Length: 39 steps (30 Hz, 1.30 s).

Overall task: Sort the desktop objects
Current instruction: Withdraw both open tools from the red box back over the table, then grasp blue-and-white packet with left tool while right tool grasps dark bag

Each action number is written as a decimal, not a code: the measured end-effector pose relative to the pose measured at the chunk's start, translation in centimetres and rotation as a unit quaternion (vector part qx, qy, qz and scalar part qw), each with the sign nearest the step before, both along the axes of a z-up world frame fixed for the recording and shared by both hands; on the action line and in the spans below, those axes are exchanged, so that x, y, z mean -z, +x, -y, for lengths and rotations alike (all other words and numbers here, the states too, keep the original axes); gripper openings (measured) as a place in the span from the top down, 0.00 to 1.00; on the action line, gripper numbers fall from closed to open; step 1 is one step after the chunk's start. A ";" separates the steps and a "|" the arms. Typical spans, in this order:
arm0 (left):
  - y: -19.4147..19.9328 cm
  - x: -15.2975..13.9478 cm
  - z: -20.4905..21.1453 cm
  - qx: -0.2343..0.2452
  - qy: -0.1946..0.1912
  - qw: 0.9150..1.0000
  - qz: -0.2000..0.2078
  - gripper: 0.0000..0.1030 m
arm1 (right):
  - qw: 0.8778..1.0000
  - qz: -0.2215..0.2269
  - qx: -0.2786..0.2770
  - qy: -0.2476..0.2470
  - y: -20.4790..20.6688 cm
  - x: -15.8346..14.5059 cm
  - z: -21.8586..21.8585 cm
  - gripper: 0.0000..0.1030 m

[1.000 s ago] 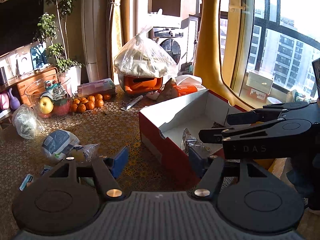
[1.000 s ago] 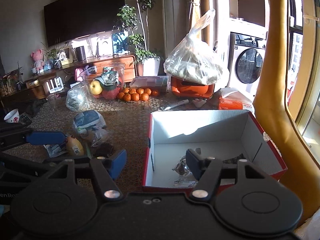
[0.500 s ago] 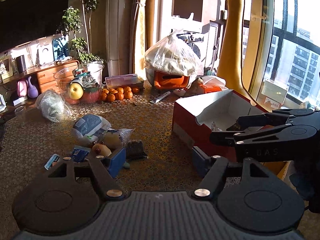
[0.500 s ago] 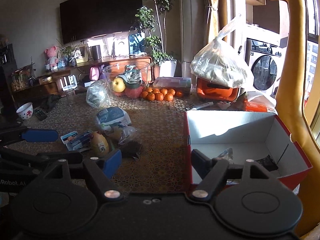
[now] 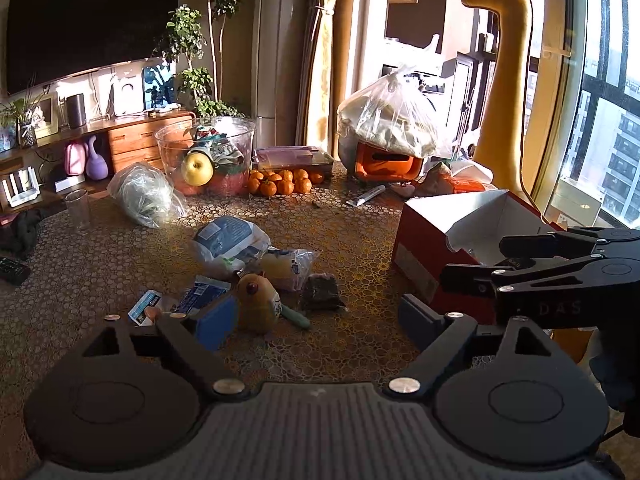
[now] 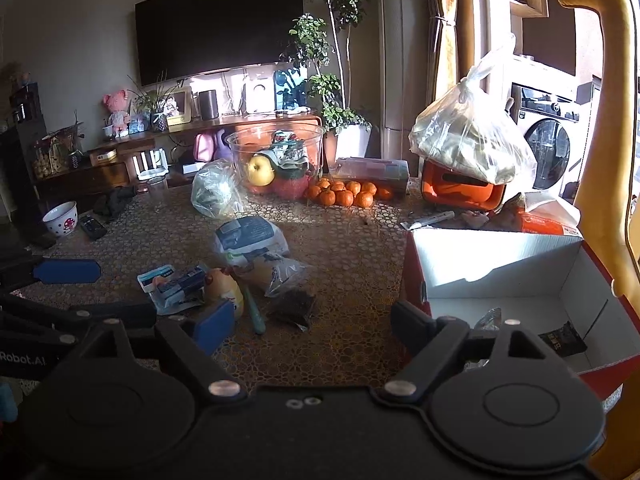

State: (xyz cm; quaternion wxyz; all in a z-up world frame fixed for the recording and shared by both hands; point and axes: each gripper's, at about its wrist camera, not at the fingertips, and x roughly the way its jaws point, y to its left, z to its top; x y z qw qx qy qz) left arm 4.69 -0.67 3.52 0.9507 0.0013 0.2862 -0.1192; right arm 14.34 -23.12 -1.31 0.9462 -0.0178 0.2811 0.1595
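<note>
While both grippers hang over the patterned table, here's how it all sits:

left gripper [image 5: 316, 318]: jaws spread wide and have just been opening; nothing pinched between them, though the blue pad on one side sits right in front of the little pile
right gripper [image 6: 310, 328]: same deal, jaws wide and just been opening; nothing held; its far finger overlaps the near corner of the box in the right wrist view
shoebox [image 6: 416, 280]: red outside, white inside, lid off, on the window side of the table; a crinkly clear wrapper [image 6: 489, 317] and a small dark packet [image 6: 562, 340] lie on its floor
yellow duck toy [image 5: 256, 298]: upright in the middle of the pile, just beyond the left gripper's pad; a green stick-like thing [image 6: 253, 312] lies touching it
dark snack packet [image 5: 320, 292]: flat on the table, just beside the duck, toward the box
blue-and-white bag [image 5: 228, 240]: behind the pile; a clear bag with something pale in it [image 5: 286, 266] leans against it
small blue packets [image 5: 192, 300]: bunched on the far side of the duck from the box
back of table: mandarins [image 5: 282, 182], clear fruit bowl [image 5: 206, 154] with an apple, orange container [image 5: 386, 164] under a white plastic bag; well apart from the pile
</note>
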 end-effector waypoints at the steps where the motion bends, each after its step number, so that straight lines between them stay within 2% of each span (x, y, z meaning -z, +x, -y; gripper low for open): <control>1: 0.1 0.1 -0.2 -0.003 -0.001 1.000 -0.001 0.10 | 1.000 0.002 -0.001 0.001 0.1 0.1 -0.1 0.13; 2: 0.2 0.3 -0.5 -0.009 0.001 1.000 -0.002 0.08 | 1.000 0.005 -0.003 0.002 0.2 0.1 -0.3 0.11; 3: 0.3 0.4 -0.8 -0.013 0.002 1.000 -0.003 0.01 | 1.000 0.007 -0.006 0.003 0.3 0.2 -0.6 0.10; 4: 0.4 0.5 -1.1 -0.019 0.002 1.000 -0.001 0.00 | 1.000 0.007 -0.008 0.004 0.5 0.3 -0.8 0.10; 11: 1.1 1.4 -2.9 -0.044 0.012 0.999 0.004 0.00 | 1.000 0.015 -0.007 -0.003 1.9 1.5 -2.5 0.04; 22: 3.3 3.7 -5.9 -0.079 0.033 0.996 0.003 0.00 | 1.000 0.001 -0.007 -0.020 5.0 4.2 -4.8 0.04; 30: 5.4 5.3 -7.0 -0.081 0.024 0.996 -0.002 0.00 | 1.000 -0.013 -0.008 -0.024 7.6 6.0 -5.7 0.05; 34: 6.5 6.2 -7.0 -0.076 0.033 0.997 -0.003 0.00 | 0.999 -0.020 -0.009 -0.026 8.8 6.8 -5.9 0.06; 39: 7.9 7.3 -7.4 -0.082 0.030 0.996 -0.018 0.00 | 0.999 -0.032 -0.005 -0.023 10.2 7.9 -5.9 0.07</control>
